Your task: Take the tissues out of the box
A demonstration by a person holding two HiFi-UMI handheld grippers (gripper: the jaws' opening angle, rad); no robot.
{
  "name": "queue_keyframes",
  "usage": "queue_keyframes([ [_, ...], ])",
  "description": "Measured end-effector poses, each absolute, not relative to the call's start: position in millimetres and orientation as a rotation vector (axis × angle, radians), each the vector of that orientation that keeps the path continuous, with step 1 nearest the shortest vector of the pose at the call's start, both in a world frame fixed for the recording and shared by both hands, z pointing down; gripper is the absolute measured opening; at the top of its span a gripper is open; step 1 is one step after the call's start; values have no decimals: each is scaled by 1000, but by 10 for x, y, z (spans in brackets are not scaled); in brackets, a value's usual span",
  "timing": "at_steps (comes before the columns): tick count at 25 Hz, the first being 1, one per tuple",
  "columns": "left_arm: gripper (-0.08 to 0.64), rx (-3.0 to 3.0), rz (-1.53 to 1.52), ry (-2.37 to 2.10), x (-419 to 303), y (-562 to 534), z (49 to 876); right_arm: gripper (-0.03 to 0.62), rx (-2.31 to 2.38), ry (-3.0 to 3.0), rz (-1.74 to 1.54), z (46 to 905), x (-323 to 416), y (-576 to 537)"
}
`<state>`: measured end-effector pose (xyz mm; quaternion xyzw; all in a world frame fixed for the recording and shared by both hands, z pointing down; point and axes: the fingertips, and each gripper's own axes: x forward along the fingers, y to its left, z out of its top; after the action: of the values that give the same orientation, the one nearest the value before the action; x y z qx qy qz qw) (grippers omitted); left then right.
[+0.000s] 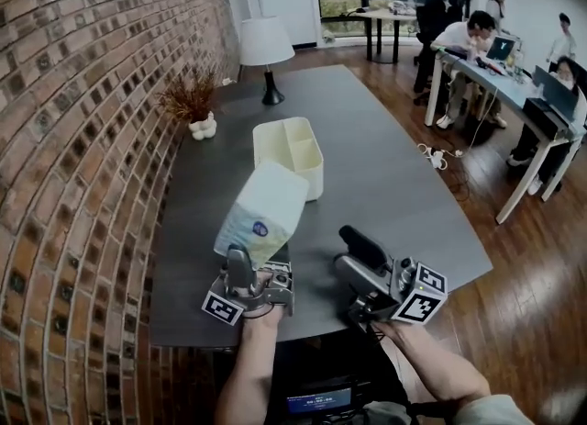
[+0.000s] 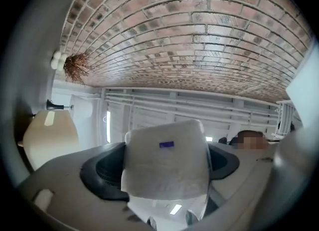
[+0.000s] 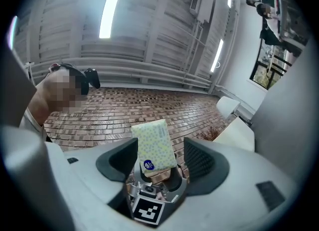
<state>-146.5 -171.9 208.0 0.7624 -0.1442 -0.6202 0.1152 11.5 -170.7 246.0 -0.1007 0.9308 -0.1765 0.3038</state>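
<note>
- One tissue pack, one cream box, two grippers.
- My left gripper clamps the pack above the table, beside the box; pale dotted wrap, round blue mark.
- My right gripper: jaws apart, empty.

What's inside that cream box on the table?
The box is divided into compartments, and nothing shows in them. The tissue pack held by the left gripper covers its near corner.

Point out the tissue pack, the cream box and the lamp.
tissue pack (image 1: 264, 210): head view, middle of its printed face.
cream box (image 1: 312, 180): head view, its near outer wall.
lamp (image 1: 265, 40): head view, middle of the white shade.
</note>
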Motion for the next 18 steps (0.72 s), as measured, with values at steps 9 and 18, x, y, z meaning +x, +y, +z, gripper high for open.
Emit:
queue_keyframes([
  [9,469,2299,-1753,-469,-1373,-1716,2075,301,-273,2476,-445,2447,115,-1683],
  [18,469,2319,-1721,-466,-1328,-1722,2082,301,-288,2506,-398,2431,72,-1646],
])
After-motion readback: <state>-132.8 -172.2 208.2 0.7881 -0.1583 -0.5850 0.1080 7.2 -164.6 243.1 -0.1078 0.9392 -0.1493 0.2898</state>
